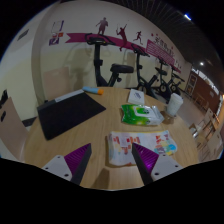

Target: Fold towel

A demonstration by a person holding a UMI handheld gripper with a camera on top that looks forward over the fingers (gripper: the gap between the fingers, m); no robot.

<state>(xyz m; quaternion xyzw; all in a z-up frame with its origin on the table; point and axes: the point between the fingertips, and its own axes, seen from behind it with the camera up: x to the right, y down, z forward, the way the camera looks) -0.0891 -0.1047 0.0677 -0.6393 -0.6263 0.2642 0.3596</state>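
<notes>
A white towel with a colourful print (143, 144) lies flat on the wooden table (95, 135), just ahead of my right finger and partly between the fingers. My gripper (111, 153) is open and holds nothing. Its purple pads (76, 160) hover low over the table, and the right finger covers part of the towel's near edge.
A black mat (68, 113) lies on the table at the left. A green and white packet (140, 114) lies beyond the towel, with a white cup (175, 104) further right. A small yellow and blue thing (93, 91) sits at the far edge. Exercise bikes (112, 70) stand behind the table.
</notes>
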